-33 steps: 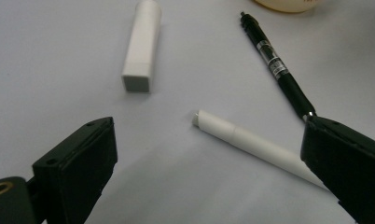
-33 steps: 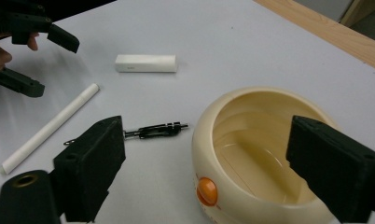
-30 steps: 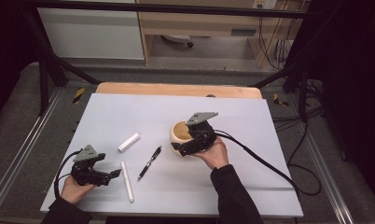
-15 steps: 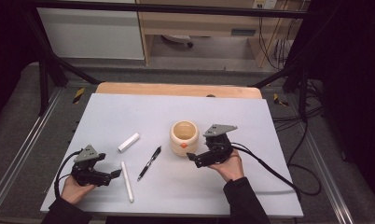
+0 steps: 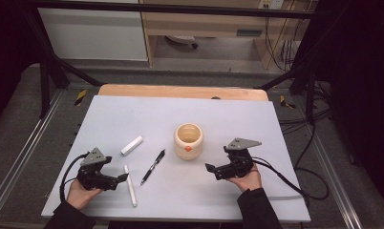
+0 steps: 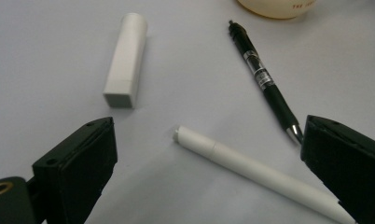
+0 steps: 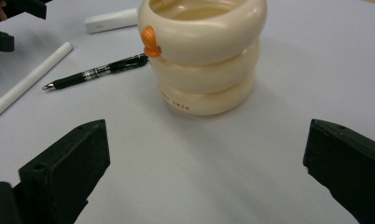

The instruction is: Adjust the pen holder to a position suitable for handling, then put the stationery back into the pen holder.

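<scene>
Cream cup (image 5: 188, 140), ribbed, orange knob on its side, stood upright mid-table (image 5: 276, 124). Black pen (image 5: 152, 167) lay left of it; white pen (image 5: 130, 185) and white cap (image 5: 132, 145) further left. Left gripper (image 5: 119, 177), jaws wide, empty, beside white pen. Right gripper (image 5: 210, 169), jaws wide, empty, near cup.

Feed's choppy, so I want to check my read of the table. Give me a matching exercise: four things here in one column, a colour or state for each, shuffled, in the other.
Things:
1. cup
2. pen
3. long stick
4. right gripper

Colour or state:
A. black, lying flat
B. jaws open, holding nothing
C. cream, upright, orange mark on its side
D. white, lying flat by the left gripper

Pairs: 1-C, 2-A, 3-D, 4-B
</scene>
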Demonstrator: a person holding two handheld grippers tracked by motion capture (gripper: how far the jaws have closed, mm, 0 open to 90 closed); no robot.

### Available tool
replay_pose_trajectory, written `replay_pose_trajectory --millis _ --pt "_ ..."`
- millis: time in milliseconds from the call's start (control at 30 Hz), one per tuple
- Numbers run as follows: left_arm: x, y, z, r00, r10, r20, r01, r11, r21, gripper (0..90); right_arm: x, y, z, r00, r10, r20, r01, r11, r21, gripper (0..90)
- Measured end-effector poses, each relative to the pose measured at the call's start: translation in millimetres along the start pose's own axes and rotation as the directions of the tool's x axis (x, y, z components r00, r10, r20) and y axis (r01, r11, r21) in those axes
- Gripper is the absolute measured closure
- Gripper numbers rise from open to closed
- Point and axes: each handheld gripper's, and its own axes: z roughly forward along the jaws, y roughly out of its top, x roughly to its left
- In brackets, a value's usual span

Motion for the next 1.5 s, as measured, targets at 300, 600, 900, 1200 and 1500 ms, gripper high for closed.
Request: replay_pose_trajectory --millis 300,600,900,1200,1500 --pt "-13.5 11.9 6.2 1.0 0.006 0.006 -0.006 0.9999 0.014 3.7 -9.1 -26.2 -11.1 0.9995 0.03 0.003 -0.03 1.0 -0.001 1.2" --pt "-22.9 24.6 12.2 0.9998 0.019 -0.009 -0.019 0.9991 0.038 3.7 -11.7 -33.3 -11.5 0.9994 0.035 -0.006 -0.035 0.999 0.001 1.2" --pt "-34.5 42.4 22.9 0.9989 0.04 -0.025 -0.038 0.9969 0.069 3.7 -12.1 -33.8 -11.4 0.9995 0.031 0.005 -0.031 0.999 0.016 1.1" --pt "-49.3 55.7 42.8 0.9961 0.086 -0.019 -0.083 0.9886 0.126 4.3 -11.6 -35.6 -13.3 0.9997 0.022 0.005 -0.022 1.0 0.015 1.1" --pt "-54.9 57.4 54.1 0.9962 0.079 -0.038 -0.07 0.9782 0.195 13.2 -14.1 -38.5 -14.2 0.9996 0.029 0.008 -0.029 0.999 0.024 1.3"
